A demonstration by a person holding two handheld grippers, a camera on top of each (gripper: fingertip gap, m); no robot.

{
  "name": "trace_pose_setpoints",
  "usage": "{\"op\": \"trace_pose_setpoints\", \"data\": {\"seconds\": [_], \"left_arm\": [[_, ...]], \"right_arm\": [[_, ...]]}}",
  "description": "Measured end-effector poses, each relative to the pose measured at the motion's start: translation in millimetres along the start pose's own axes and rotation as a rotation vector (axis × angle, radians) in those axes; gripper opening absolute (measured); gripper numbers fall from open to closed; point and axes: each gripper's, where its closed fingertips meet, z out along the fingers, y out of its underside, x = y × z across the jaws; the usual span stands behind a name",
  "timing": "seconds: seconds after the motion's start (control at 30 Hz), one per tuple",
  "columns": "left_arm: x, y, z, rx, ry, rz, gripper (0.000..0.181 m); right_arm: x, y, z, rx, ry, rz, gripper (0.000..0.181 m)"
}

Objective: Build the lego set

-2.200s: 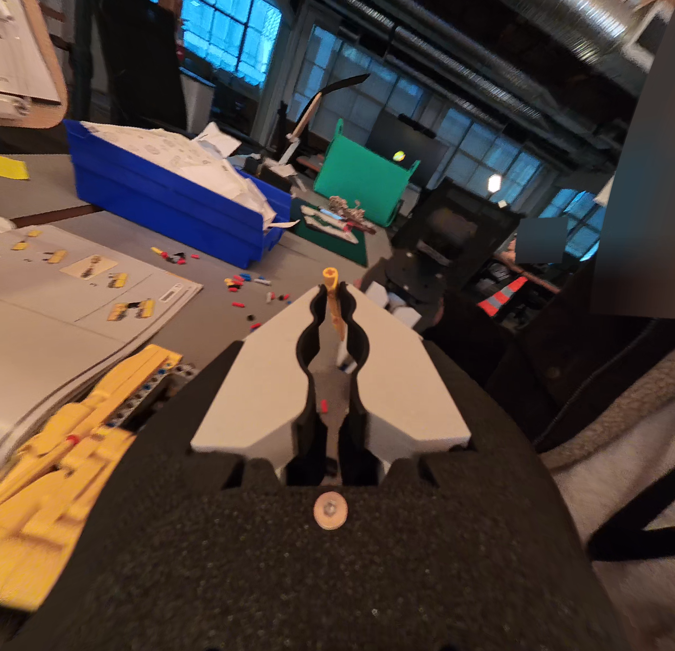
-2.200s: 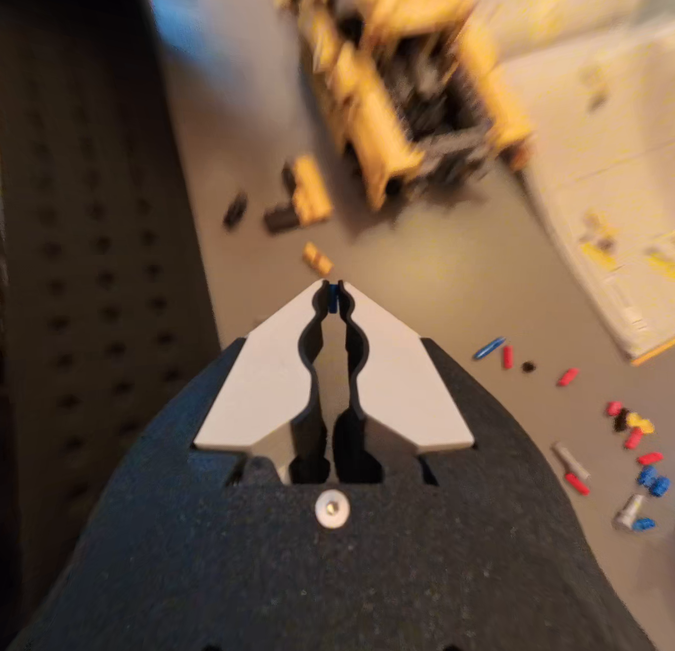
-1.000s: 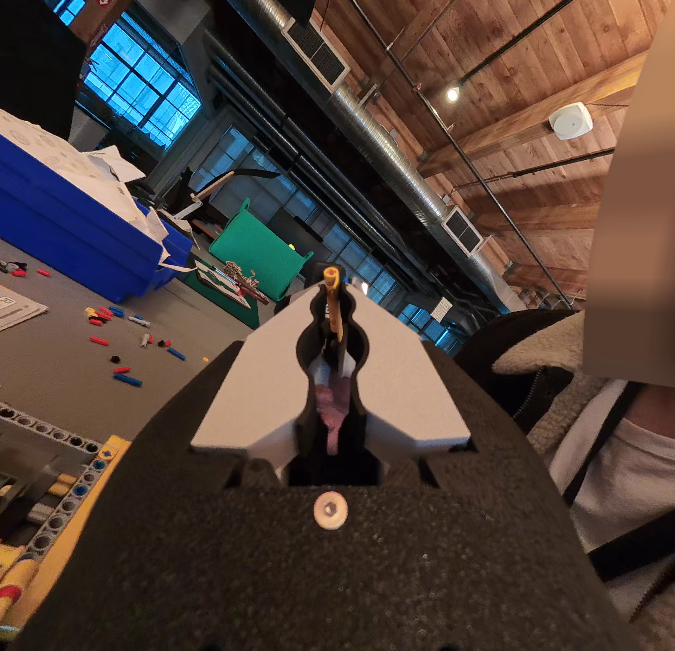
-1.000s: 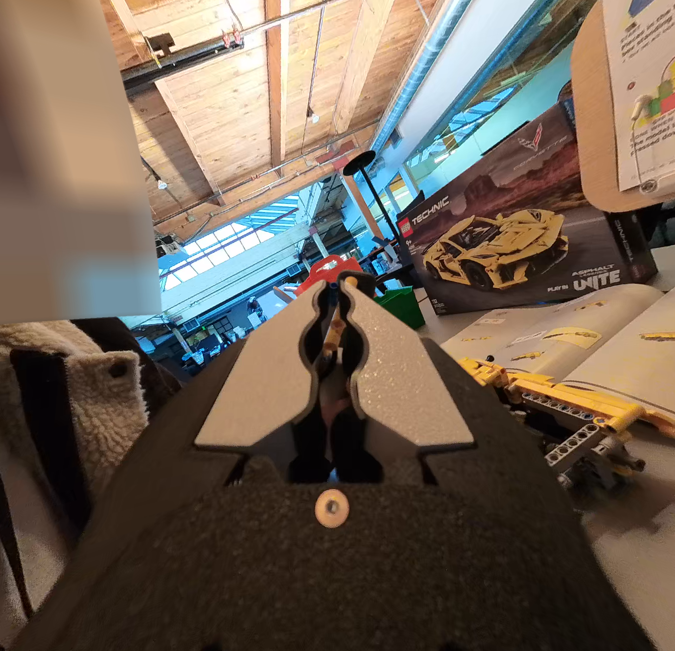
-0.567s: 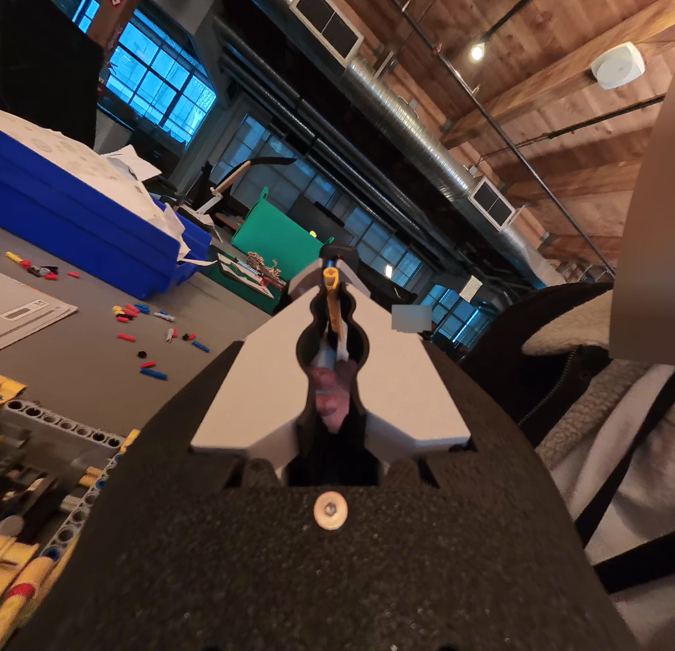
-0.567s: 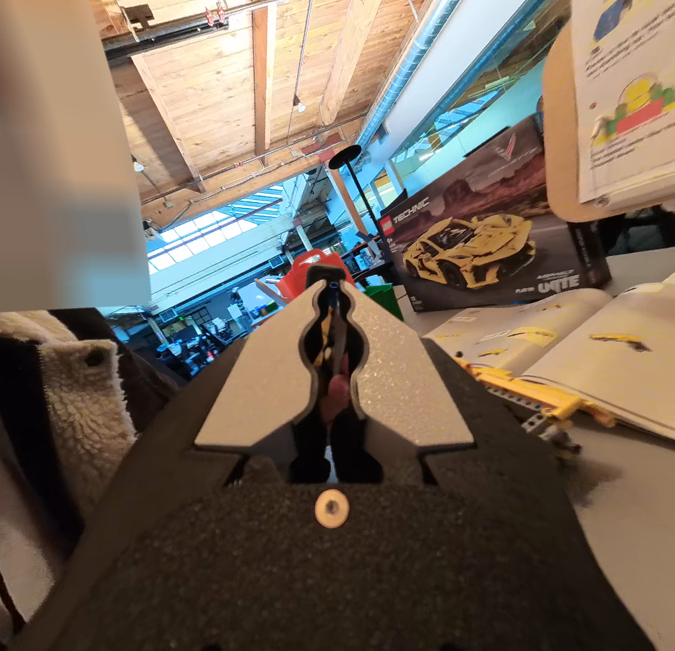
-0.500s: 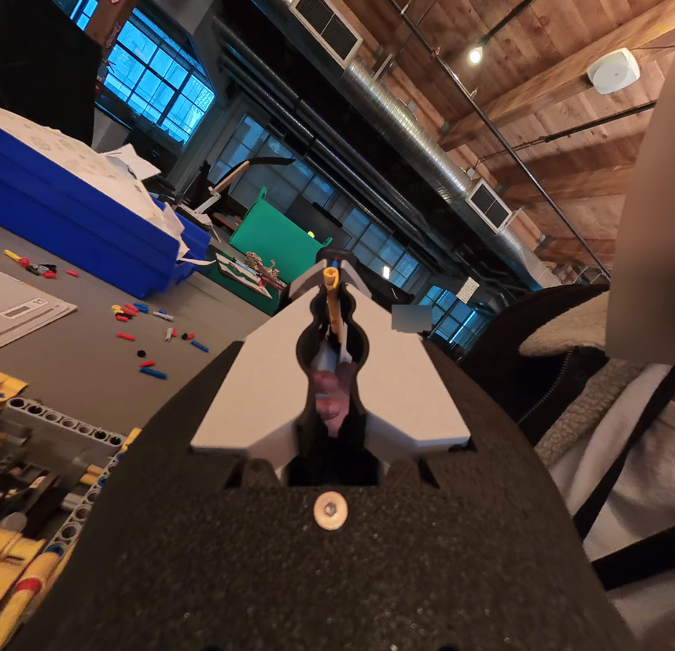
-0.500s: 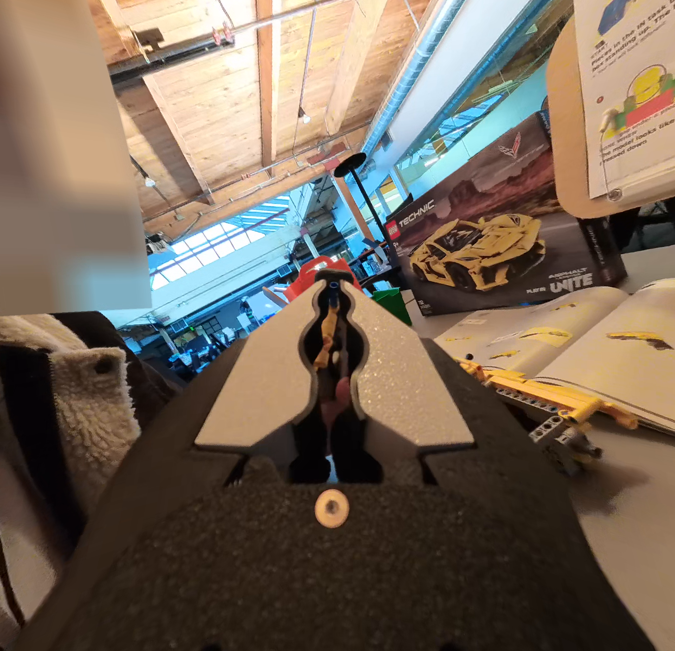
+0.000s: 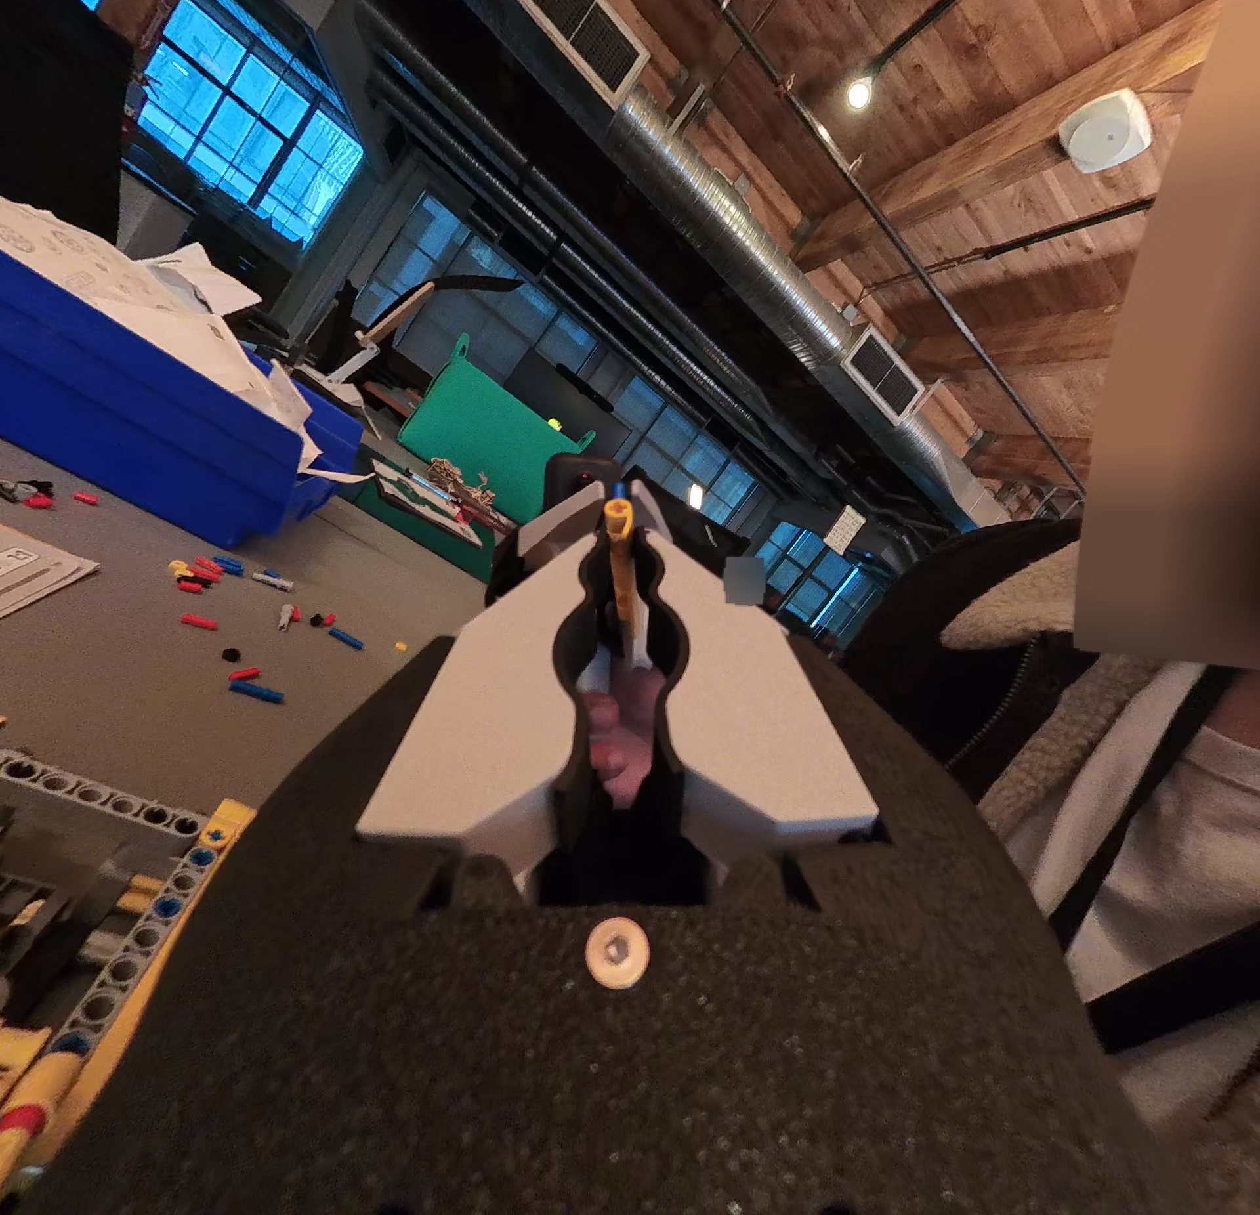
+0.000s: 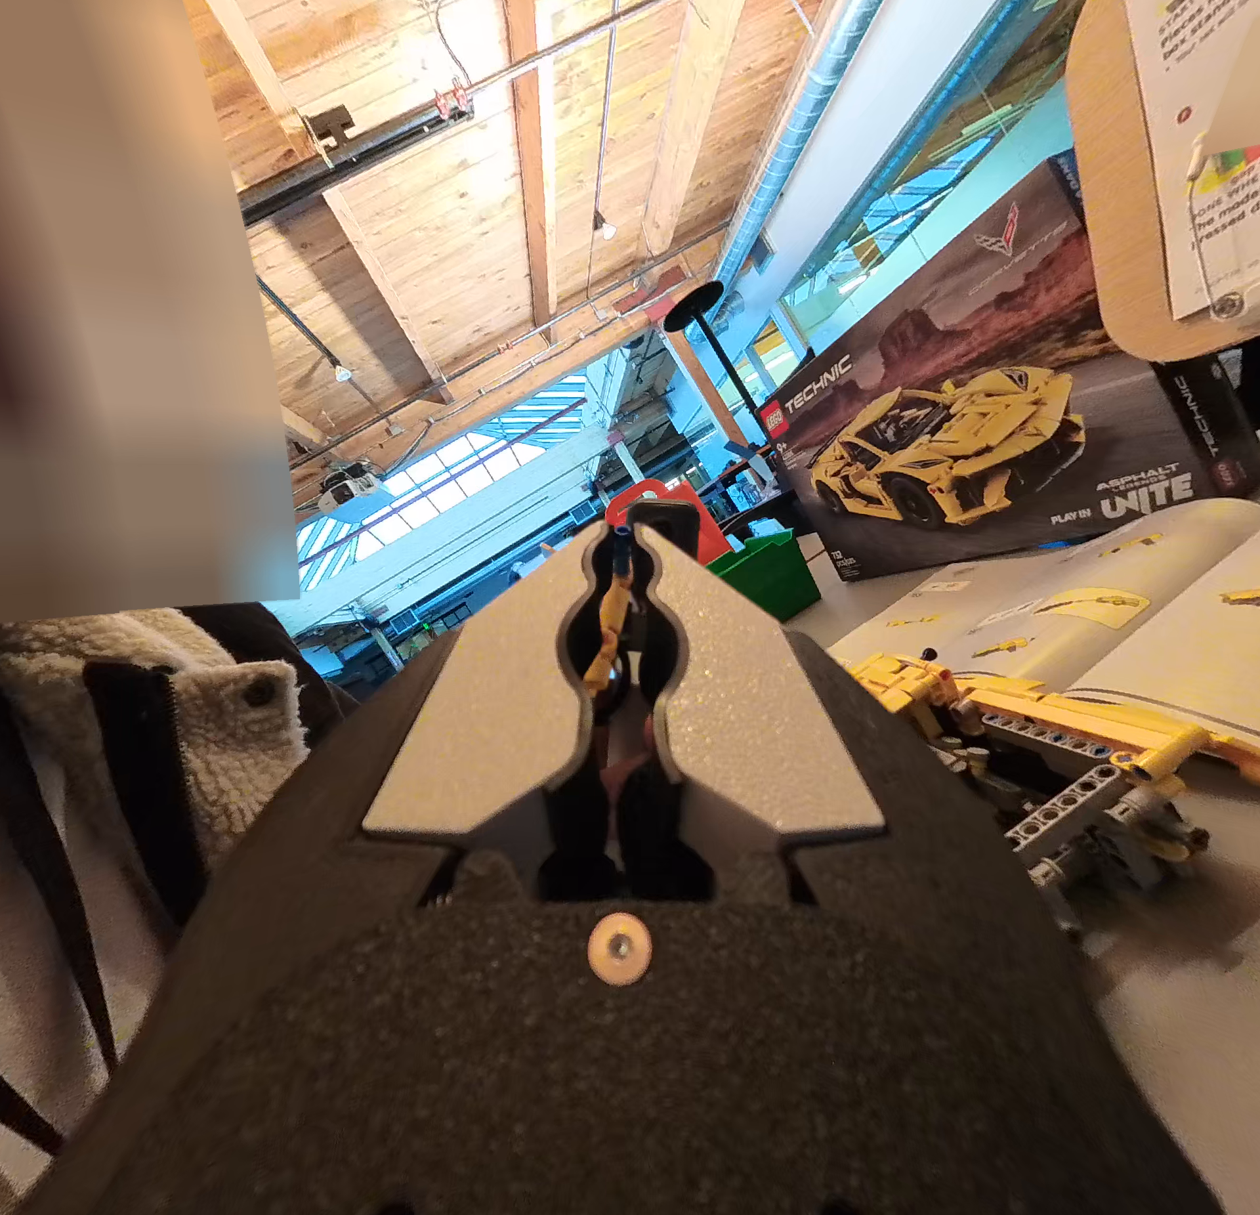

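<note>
Up off the table, in the left wrist view, the left gripper (image 9: 619,527) is clamped on a thin yellow plastic lego beam (image 9: 622,562), which stands up between its tips w/ a round hole at the top end. A small blue plastic pin (image 9: 618,489) sits right at that hole, carried by the right gripper (image 9: 600,493), whose pale tips show just beyond. Loose red, blue and black pins (image 9: 225,609) lie scattered on the grey table (image 9: 123,677); a corner of the part-built yellow and grey lego car (image 9: 123,909) shows bottom left, a blue plastic bin (image 9: 136,411) farther off. Right wrist view: right gripper (image 10: 622,534) closed on the blue pin (image 10: 619,532) at its very tips, yellow beam (image 10: 607,630) slanting behind it; car chassis (image 10: 1023,732) and open instruction booklet (image 10: 1063,609) off to the right, well apart. Step looks like seating pin into beam hole, mid-air. To do it well: line pin axis square w/ the hole, push straight, no twist, brace the beam so it doesn't pivot in the grip. Whether the pin has already entered, can't tell. Main risk imo: pin is held by very little and could flick out.
</note>
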Motion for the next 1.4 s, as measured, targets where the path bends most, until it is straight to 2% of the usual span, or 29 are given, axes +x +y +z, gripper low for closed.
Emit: {"op": "trace_pose_setpoints", "data": {"seconds": [0.23,0.33,0.43,0.53,0.63,0.73,1.07,1.17,1.2,1.3,1.4], "left_arm": [[-3.6,0.9,-0.7,-0.014,-0.027,0.023,0.006],[-5.1,-3.3,-3.1,-0.001,-0.036,0.024,0.006],[-8.4,-5.6,-5.7,-0.013,-0.069,0.056,0.007],[-7.9,-5.4,-5.7,-0.037,-0.095,0.118,0.006],[-6.3,-1.2,-3.4,-0.06,-0.098,0.144,0.006],[-7.0,3.6,-1.9,-0.087,-0.108,0.167,0.007],[-6.0,2.0,-3.2,-0.091,-0.105,0.177,0.007],[-6.0,2.6,-3.1,-0.096,-0.107,0.184,0.007],[-5.9,2.5,-3.2,-0.096,-0.107,0.185,0.007],[-6.4,2.8,-3.2,-0.097,-0.106,0.184,0.007],[-6.7,4.7,-2.5,-0.102,-0.102,0.176,0.006]], "right_arm": [[4.2,2.7,-5.5,-0.036,-0.018,0.063,0.004],[8.9,6.9,-9.7,-0.128,0.018,0.019,0.004],[37.5,17.1,-36.7,-0.434,0.188,-0.193,0.004],[87.6,33.0,-99.1,-0.811,0.386,-0.466,0.004],[117.8,48.8,-144.9,-0.975,0.443,-0.498,0.004],[130.2,60.9,-164.9,-1.074,0.476,-0.515,0.004],[128.1,58.2,-179.5,-1.115,0.491,-0.522,0.004],[130.7,57.9,-195.4,-1.193,0.523,-0.541,0.004],[129.1,53.1,-193.4,-1.172,0.52,-0.562,0.004],[114.0,34.1,-164.2,-0.973,0.452,-0.55,0.004],[129.2,52.1,-180.8,-1.103,0.498,-0.544,0.004]]}}
